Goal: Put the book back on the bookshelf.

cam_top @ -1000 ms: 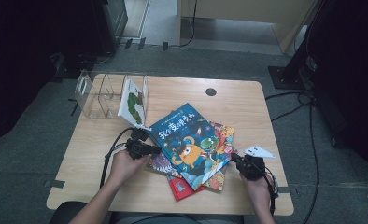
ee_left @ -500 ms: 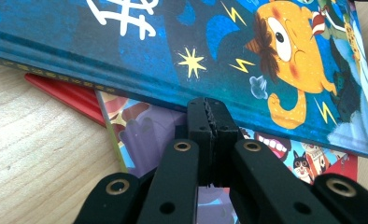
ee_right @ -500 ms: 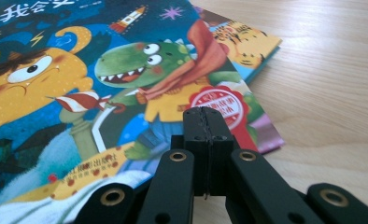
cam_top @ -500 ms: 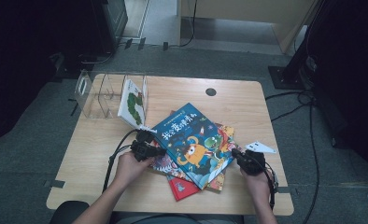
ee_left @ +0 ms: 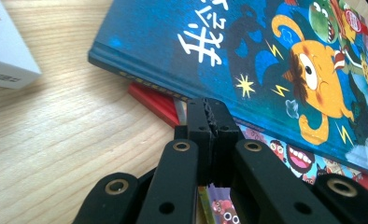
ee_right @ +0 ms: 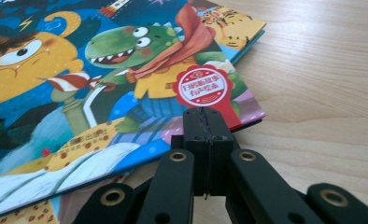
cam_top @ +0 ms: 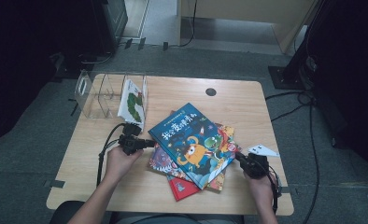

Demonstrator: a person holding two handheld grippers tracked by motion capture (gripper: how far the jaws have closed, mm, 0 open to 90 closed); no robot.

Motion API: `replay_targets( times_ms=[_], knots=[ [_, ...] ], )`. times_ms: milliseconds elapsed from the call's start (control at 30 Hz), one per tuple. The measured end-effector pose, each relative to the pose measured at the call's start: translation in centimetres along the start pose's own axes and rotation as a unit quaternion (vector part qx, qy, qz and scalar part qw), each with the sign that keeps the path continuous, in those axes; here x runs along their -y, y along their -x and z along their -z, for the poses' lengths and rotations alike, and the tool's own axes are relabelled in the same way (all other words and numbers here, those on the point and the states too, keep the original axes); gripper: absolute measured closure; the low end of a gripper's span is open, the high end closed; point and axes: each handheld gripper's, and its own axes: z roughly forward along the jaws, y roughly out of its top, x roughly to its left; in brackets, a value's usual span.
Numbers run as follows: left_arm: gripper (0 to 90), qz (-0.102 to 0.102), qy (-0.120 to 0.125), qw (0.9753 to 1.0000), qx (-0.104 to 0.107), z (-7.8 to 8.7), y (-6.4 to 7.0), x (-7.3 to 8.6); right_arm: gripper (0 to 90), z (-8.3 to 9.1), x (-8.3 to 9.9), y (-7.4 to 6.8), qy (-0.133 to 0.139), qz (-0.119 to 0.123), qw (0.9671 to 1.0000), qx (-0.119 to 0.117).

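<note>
both claws are clenched, gripping nothing: the left claw (ee_left: 209, 122) touches the near edge of the blue picture book (cam_top: 194, 142), the right claw (ee_right: 207, 122) its opposite corner. the book tops a loose pile mid-table (cam_top: 247, 100); it looks stiff, thin, glossy, likely slippery, so pinch an overhanging edge. the clear rack (cam_top: 98, 95) with a white book (cam_top: 131, 103) stands behind; open room right.

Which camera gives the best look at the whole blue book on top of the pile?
The high view: the blue book shows complete atop the pile. The left gripper view shows one corner with the title; the right gripper view shows the dinosaur corner.
</note>
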Motion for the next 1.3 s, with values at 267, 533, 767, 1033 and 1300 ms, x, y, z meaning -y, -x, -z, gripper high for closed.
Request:
replay_targets(
  times_ms=[267, 533, 767, 1033, 1300],
  knots=[
    [89.8, 0.01, -0.002, 0.9998, -0.015, 0.6, -0.8, 0.3, 90.0, -0.6, -0.3, 0.6, 0.007, -0.005, 1.0, 0.002],
    [89.2, 0.028, 0.009, 0.9992, -0.027, 1.9, -1.9, 1.1, 90.0, -1.6, -1.2, 1.1, 0.01, -0.007, 0.9999, 0.0],
    [89.3, 0.046, 0.014, 0.9982, -0.037, 2.6, -2.8, 1.7, 89.7, -2.6, -2.0, 1.5, 0.013, -0.009, 0.9999, -0.004],
    [89.3, 0.061, 0.026, 0.997, -0.039, 3.3, -3.6, 2.0, 89.5, -3.7, -3.2, 2.1, 0.004, -0.001, 0.9999, -0.013],
    [89.3, 0.062, 0.016, 0.9966, -0.053, 3.3, -4.4, 1.2, 89.5, -4.7, -4.1, 2.7, -0.005, -0.002, 0.9998, -0.018]
  ],
)
